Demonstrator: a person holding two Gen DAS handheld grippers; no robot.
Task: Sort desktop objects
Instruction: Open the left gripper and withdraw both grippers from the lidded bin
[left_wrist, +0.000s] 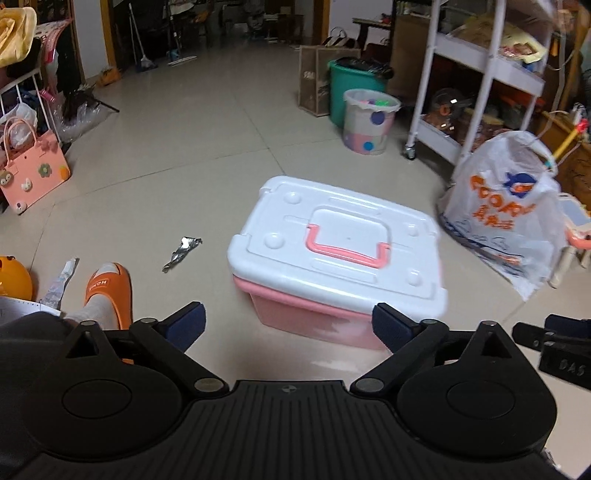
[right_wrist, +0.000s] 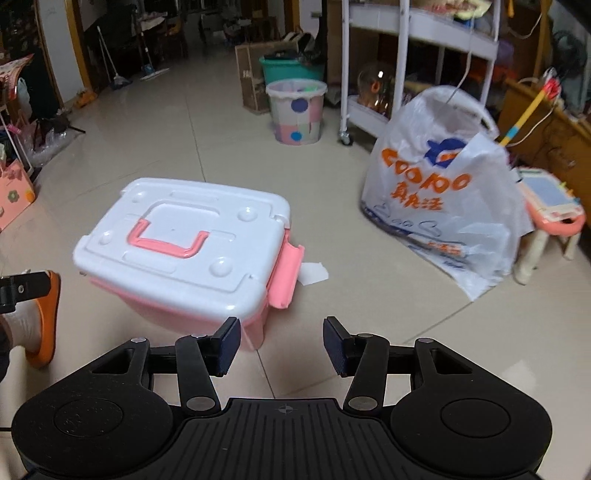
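Note:
A pink storage box with a white lid (left_wrist: 332, 254) and a pink handle lying flat on the lid stands on the tiled floor; it also shows in the right wrist view (right_wrist: 177, 243), with a pink side latch (right_wrist: 284, 277) flipped outward. My left gripper (left_wrist: 288, 326) is wide open and empty, just short of the box's near side. My right gripper (right_wrist: 282, 345) is open and empty, near the box's right front corner. The right gripper's tip shows at the left wrist view's right edge (left_wrist: 554, 339).
A white plastic shopping bag (right_wrist: 443, 199) lies right of the box. A spotted bin (right_wrist: 297, 110), a green bin (right_wrist: 284, 70) and a white wheeled shelf (right_wrist: 406, 74) stand behind. A foot in an orange slipper (left_wrist: 107, 291), foil scraps (left_wrist: 183, 253) and a pink handbag (left_wrist: 33, 173) are left.

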